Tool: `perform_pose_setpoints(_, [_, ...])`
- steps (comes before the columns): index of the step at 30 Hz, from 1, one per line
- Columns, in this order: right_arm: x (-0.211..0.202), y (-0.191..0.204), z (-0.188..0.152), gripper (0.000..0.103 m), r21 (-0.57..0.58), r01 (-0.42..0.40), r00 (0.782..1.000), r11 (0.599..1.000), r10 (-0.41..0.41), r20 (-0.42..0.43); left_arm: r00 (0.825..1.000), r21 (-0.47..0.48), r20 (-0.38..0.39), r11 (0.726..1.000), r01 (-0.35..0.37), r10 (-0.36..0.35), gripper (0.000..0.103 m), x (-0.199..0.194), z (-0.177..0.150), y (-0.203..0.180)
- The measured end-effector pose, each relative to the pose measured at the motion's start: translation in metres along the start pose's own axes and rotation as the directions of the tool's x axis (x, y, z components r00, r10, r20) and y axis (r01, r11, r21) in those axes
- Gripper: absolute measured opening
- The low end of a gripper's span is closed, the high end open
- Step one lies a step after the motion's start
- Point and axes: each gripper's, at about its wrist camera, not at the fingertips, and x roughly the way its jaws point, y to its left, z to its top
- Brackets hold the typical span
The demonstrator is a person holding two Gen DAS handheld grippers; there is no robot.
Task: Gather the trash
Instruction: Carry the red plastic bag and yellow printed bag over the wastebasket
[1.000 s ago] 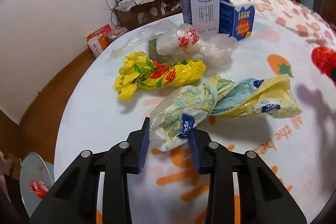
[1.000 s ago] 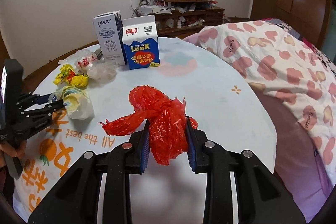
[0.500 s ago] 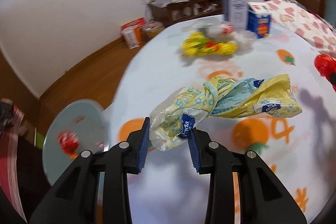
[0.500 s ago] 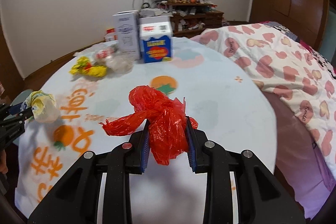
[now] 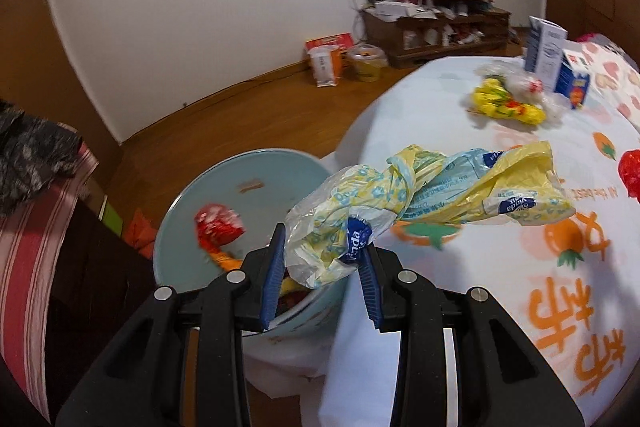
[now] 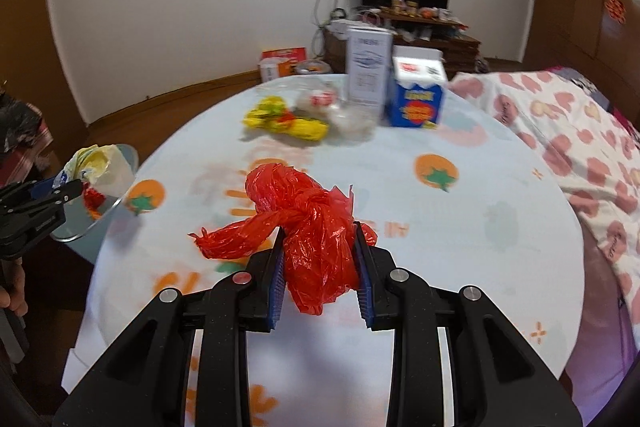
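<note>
My left gripper (image 5: pixel 322 263) is shut on a knotted pale yellow and blue plastic bag (image 5: pixel 432 187), held in the air over the rim of a light blue trash bin (image 5: pixel 208 187) beside the table. The bin holds red and orange wrappers (image 5: pixel 218 227). My right gripper (image 6: pixel 318 267) is shut on a crumpled red plastic bag (image 6: pixel 308 223) above the round table (image 6: pixel 480 195). In the right wrist view the left gripper (image 6: pixel 60 191) shows at far left over the bin (image 6: pixel 120 163). A yellow wrapper (image 6: pixel 288 121) and a clear bag (image 6: pixel 344 107) lie on the table's far side.
Two cartons, a white one (image 6: pixel 368 67) and a blue one (image 6: pixel 418 93), stand at the table's far edge. A heart-patterned quilt (image 6: pixel 580 131) lies to the right. A wooden shelf unit (image 5: pixel 436 27) and boxes (image 5: pixel 328 61) stand by the far wall. A striped cloth (image 5: pixel 36 227) is at left.
My left gripper has carried the yellow and blue bag off the table leftward to above the bin. My right gripper has pulled back from the table's far side with the red bag.
</note>
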Motion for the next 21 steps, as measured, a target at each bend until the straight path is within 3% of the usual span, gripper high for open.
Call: perform_pose_setpoints(21, [0.025,0.108,0.024,0.03,-0.132,-0.104,0.995,0.986,0.103,-0.013,0.998,-0.189,-0.028,0.98,-0.068,0.064,0.034,0.01,-0.014,0.089])
